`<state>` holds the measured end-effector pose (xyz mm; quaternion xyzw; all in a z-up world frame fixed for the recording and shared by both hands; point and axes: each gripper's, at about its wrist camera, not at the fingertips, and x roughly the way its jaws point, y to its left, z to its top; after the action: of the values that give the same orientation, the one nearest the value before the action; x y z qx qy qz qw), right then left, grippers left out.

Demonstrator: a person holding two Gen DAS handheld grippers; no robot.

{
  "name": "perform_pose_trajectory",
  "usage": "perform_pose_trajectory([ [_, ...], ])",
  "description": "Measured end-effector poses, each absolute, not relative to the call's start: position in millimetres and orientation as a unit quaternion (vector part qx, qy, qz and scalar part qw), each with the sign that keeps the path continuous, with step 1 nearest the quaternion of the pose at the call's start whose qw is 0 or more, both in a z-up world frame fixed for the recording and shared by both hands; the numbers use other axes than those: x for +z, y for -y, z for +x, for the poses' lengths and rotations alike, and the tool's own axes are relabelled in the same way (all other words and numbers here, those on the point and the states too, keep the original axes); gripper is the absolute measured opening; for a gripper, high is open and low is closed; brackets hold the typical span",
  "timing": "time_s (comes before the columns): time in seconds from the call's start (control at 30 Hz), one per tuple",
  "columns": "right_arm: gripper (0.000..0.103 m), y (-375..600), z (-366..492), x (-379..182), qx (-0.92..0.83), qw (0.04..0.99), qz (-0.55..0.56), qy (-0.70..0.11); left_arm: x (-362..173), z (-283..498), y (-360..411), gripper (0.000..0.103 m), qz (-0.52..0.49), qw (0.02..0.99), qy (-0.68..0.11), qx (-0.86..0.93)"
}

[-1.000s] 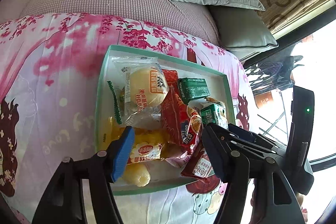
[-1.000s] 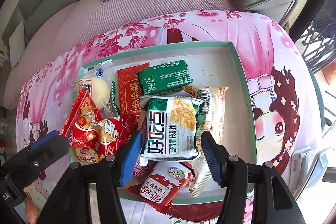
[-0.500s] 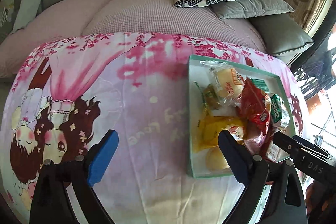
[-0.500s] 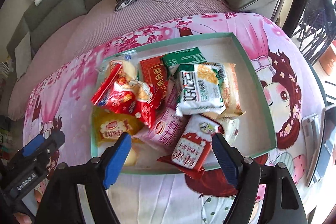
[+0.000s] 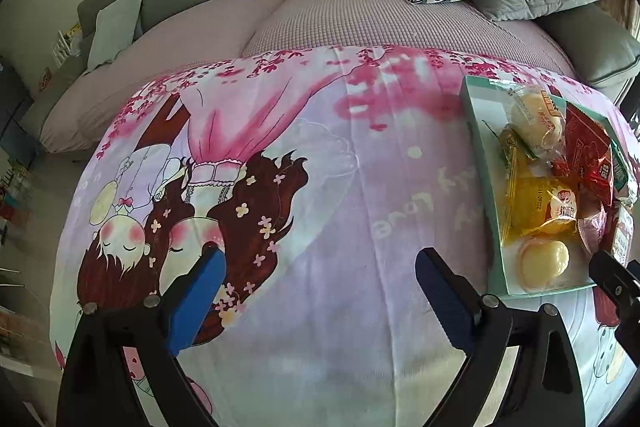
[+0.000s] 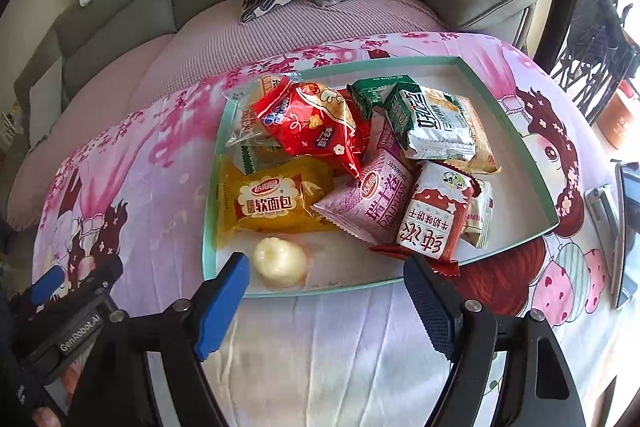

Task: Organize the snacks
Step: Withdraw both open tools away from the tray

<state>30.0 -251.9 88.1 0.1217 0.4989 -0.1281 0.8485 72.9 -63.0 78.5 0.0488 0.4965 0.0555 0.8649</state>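
Snacks (image 6: 344, 171) are lying piled in the tray (image 6: 516, 131), middle of frame | left claw (image 5: 316, 291) is now hanging spread over bare tabletop cloth, tray sliding to its right edge | right claw (image 6: 326, 291) is pulling back, spread, holding nothing | sorting looks paused or finished.

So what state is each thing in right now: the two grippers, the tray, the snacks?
Left gripper: open, empty, over bare cloth.
Right gripper: open, empty, at the tray's near edge.
Tray: lidless, flat on the cloth, its right part bare.
Snacks: sealed, piled overlapping in the tray.
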Motion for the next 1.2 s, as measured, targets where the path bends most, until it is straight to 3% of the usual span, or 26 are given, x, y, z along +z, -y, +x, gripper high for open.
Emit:
perform_pose_trajectory([
  [1.2,0.082,232.2,6.1,105.1,-0.13,0.875,0.049,-0.464,88.6,46.5,71.4,0.096,0.086,0.858,-0.504,0.057],
])
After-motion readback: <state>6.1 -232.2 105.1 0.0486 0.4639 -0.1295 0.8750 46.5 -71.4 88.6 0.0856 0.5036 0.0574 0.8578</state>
